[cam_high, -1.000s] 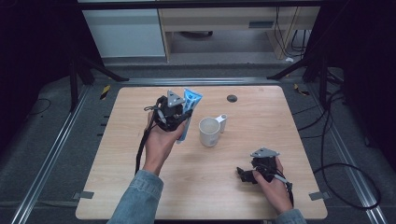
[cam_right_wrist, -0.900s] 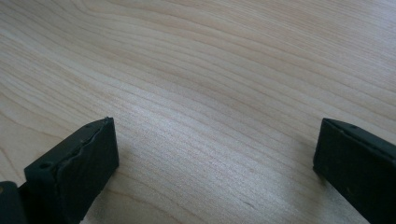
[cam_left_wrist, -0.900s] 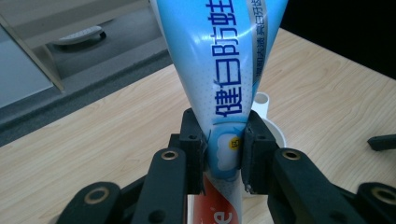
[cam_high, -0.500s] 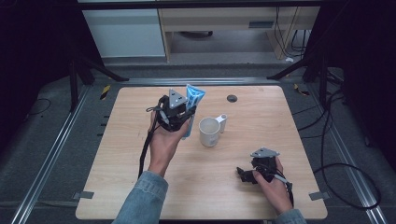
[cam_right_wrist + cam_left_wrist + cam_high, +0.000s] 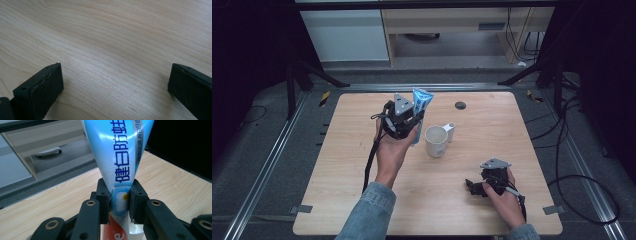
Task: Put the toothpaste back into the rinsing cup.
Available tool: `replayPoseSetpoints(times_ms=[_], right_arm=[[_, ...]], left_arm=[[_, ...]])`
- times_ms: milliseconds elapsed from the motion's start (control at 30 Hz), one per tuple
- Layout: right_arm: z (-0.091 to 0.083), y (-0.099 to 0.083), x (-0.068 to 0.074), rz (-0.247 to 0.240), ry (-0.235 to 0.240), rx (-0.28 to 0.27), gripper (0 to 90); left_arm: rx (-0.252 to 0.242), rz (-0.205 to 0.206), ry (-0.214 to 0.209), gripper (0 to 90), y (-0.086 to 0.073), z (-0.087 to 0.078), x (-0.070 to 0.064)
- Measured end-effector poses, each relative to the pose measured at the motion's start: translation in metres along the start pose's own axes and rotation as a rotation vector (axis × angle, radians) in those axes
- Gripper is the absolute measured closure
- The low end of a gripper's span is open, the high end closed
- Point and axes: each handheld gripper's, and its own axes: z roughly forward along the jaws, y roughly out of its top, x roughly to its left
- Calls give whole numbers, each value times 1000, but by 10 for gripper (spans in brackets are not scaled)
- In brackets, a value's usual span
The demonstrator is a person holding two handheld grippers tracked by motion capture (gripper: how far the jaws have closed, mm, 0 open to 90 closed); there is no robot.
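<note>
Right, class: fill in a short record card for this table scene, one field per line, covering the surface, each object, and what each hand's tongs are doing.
surface: light wooden table
held item: blue and white toothpaste tube, upright, broad crimped end up
left tongs: shut on the tube's narrower lower part
right tongs: open, jaws wide apart, low over bare wood
cup: white ceramic mug with handle, just right of the tube
small item: black round cap, far side of the table, apart from the mug

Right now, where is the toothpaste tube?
The toothpaste tube is clamped upright in the left gripper, held over the wooden table left of centre in the high view, just left of the white mug.
</note>
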Motion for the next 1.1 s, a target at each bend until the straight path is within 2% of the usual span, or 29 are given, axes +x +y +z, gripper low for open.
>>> replayPoseSetpoints(times_ms=[267,400,433,567,800,900,1100], right_arm=[[0,0,1,14,2,0,3],[0,0,0,1,0,2,3],[0,0,1,13,2,0,3],[0,0,0,2,0,2,3],[0,0,1,14,2,0,3],[0,0,0,1,0,2,3],[0,0,1,10,2,-2,3]], left_arm=[[-61,9,18,732,4,-1,-6],[-80,-9,19,732,5,-3,-8],[-86,-6,20,731,5,-4,-9],[-115,6,25,731,7,-6,-14],[-108,13,11,731,7,-4,-19],[-98,12,16,732,7,-2,-20],[-147,-5,14,731,7,-3,-22]])
